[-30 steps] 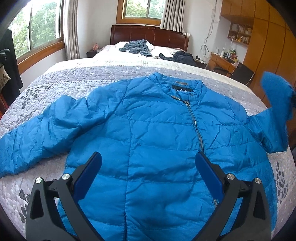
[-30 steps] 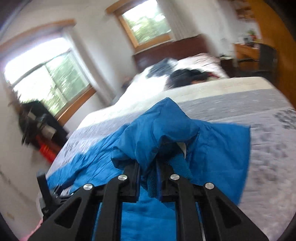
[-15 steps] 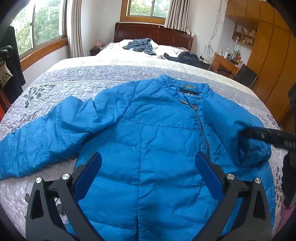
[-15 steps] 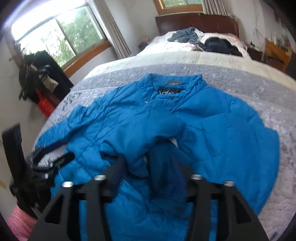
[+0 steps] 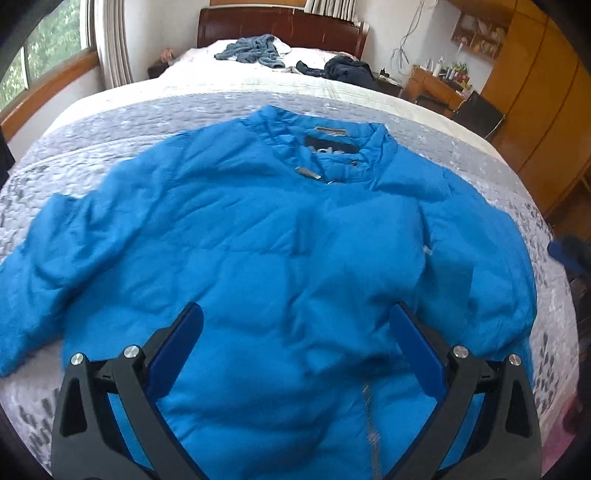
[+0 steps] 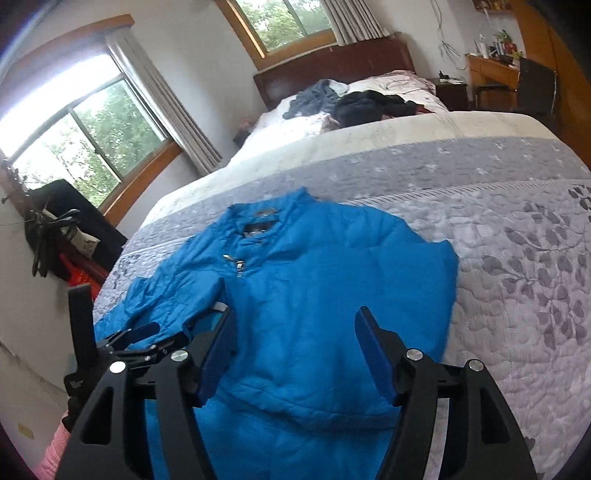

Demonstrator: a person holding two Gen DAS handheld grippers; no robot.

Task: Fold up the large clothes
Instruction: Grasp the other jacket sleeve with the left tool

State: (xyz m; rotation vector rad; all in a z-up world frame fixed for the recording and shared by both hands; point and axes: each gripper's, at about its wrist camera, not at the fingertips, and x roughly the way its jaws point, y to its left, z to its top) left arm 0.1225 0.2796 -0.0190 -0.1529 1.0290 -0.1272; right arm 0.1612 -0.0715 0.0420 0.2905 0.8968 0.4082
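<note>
From the left wrist view, the bright blue quilted puffer jacket (image 5: 288, 258) lies front-up on the bed's grey leaf-patterned quilt (image 5: 110, 122), collar toward the dark wooden headboard (image 5: 280, 27). One sleeve (image 5: 48, 266) stretches out flat toward the window side; the opposite sleeve (image 5: 476, 258) is folded in over the chest. The left tongs (image 5: 295, 354) hover above the hem, blue pads spread wide, with nothing between them. A heap of grey and dark clothes (image 5: 295, 59) sits far up near the pillows.

From the right wrist view, the right tongs (image 6: 295, 354) are likewise spread wide and empty, poised over the jacket's folded side (image 6: 351, 266). The left tongs appear low at the left edge of this view, beside the zipper pull (image 6: 240, 266).

The risks, as I judge them: puffy fill tends to spring back, so the folded sleeve may creep open once the other side is moved. Pinching only the slick outer shell could let the outstretched sleeve slip free mid-fold, and dragging rather than lifting may rumple the quilt and skew the jacket.
</note>
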